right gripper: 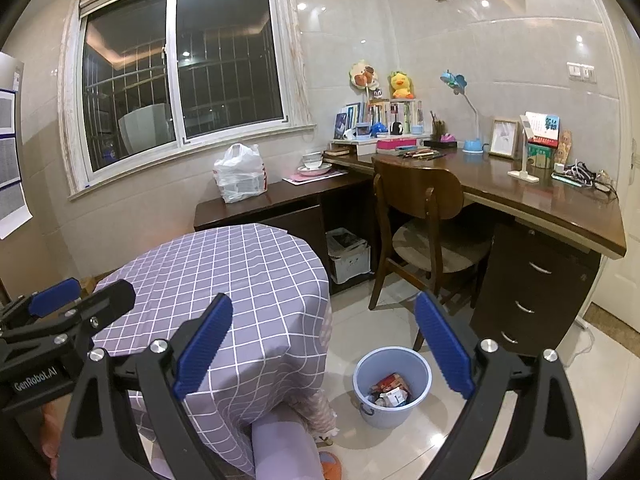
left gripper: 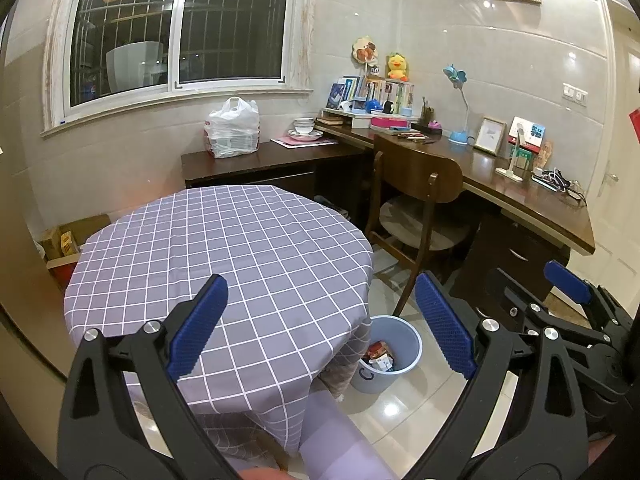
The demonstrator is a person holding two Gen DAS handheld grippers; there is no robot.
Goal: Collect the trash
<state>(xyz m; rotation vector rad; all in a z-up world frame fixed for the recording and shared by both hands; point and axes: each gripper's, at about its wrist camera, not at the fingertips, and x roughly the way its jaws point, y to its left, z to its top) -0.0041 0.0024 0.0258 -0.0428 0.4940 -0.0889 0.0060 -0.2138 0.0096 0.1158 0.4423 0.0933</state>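
Note:
A light blue trash bin (left gripper: 390, 354) stands on the floor to the right of the round table; it also shows in the right wrist view (right gripper: 392, 386). Trash wrappers (left gripper: 380, 356) lie inside it, also seen in the right wrist view (right gripper: 390, 394). My left gripper (left gripper: 320, 324) is open and empty, held above the table's near right edge. My right gripper (right gripper: 324, 346) is open and empty, above the floor between table and bin. The right gripper shows in the left wrist view (left gripper: 568, 280); the left gripper shows in the right wrist view (right gripper: 80, 292).
The round table (left gripper: 224, 248) has a purple checked cloth. A wooden chair (right gripper: 420, 216) stands at an L-shaped dark desk (right gripper: 540, 196) with books, a lamp and frames. A white plastic bag (right gripper: 240, 174) sits on the desk's low part. A box (right gripper: 348, 254) stands under it.

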